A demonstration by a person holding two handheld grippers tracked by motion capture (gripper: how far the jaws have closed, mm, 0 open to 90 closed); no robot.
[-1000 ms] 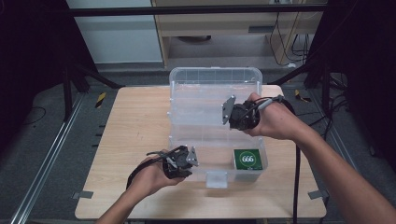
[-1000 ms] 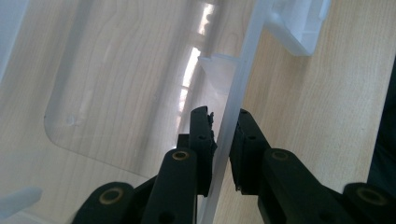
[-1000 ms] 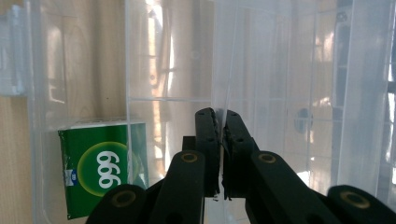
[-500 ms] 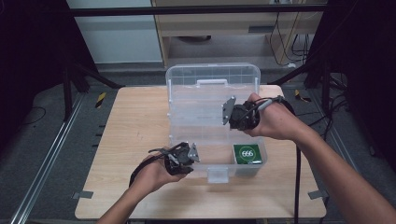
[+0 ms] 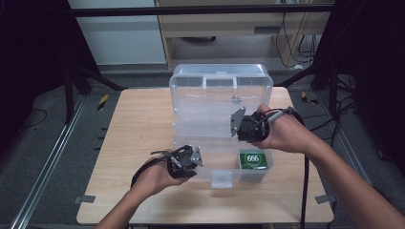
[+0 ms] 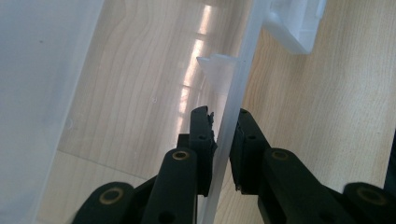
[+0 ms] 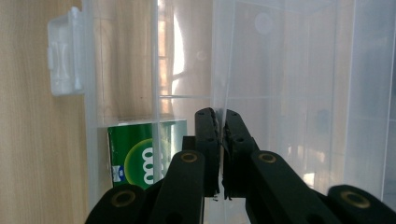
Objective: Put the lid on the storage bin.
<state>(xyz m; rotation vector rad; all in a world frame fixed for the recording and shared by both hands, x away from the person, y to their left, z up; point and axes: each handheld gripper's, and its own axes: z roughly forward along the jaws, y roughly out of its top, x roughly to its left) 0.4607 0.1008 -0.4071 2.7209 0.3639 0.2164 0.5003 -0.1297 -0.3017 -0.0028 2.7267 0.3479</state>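
Observation:
A clear plastic box (image 5: 208, 153) stands on the wooden table (image 5: 138, 124), its clear lid (image 5: 219, 98) partly raised. My left gripper (image 5: 190, 164) (image 6: 224, 116) is shut on the box's thin front wall (image 6: 238, 70), left of the white latch (image 5: 222, 178) (image 6: 294, 23). My right gripper (image 5: 235, 128) (image 7: 222, 116) is shut on a thin clear plastic edge, apparently the lid's free edge, above the box's middle. A green packet marked 666 (image 5: 252, 160) (image 7: 140, 158) lies in the box's front right compartment.
The box takes up the table's middle and right. Bare wood lies to its left and along the front edge. Black frame legs and cables stand around the table, with a cabinet behind it. Cables trail from both grippers.
My right gripper has dropped slightly toward me with the clear edge still in it. The left gripper has barely shifted on the front wall.

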